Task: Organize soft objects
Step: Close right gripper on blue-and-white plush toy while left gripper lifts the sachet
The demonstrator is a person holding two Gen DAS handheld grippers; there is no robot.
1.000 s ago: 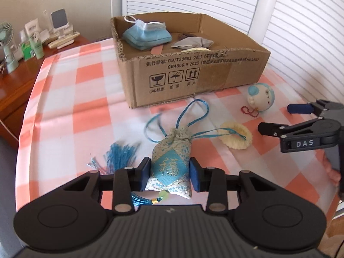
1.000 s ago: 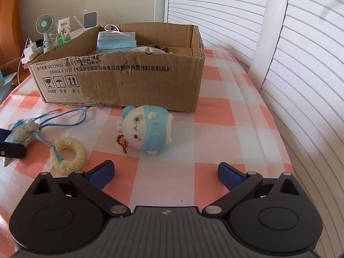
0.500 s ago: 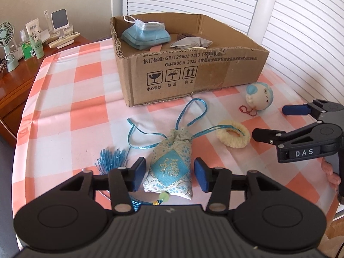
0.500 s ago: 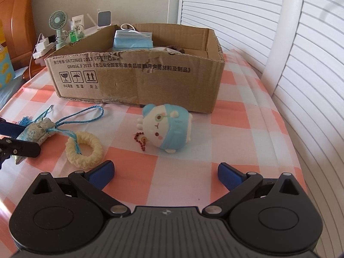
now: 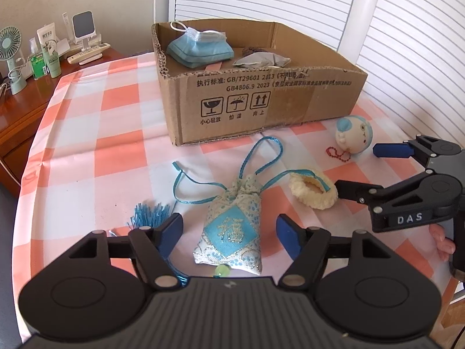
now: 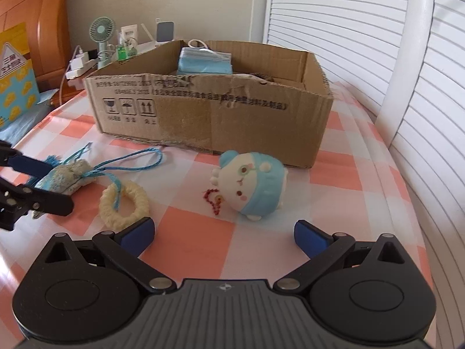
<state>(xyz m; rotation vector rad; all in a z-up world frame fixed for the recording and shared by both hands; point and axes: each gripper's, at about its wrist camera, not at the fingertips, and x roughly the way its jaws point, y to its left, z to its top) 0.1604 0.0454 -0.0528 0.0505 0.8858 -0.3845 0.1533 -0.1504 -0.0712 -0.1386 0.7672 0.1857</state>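
Observation:
A blue embroidered sachet (image 5: 232, 228) with blue cords and a tassel (image 5: 146, 213) lies on the checked tablecloth, between the spread fingers of my open left gripper (image 5: 229, 232), untouched. It also shows in the right wrist view (image 6: 62, 179). A cream fluffy ring (image 5: 314, 192) lies right of it, also in the right wrist view (image 6: 124, 205). A blue-and-white plush toy (image 6: 251, 184) with a red bead chain lies just ahead of my open, empty right gripper (image 6: 223, 234). The cardboard box (image 5: 261, 101) behind holds face masks (image 5: 200, 48) and a grey pouch (image 5: 261, 59).
A wooden side table (image 5: 17, 110) at the left carries a small fan (image 5: 11, 58), bottles and a phone stand. White louvred shutters (image 5: 407, 43) stand behind and to the right. The table edge (image 6: 418, 232) runs close on the right.
My left gripper has opened and let go of the sachet, which now lies on the cloth. My right gripper has moved in closer to the plush toy.

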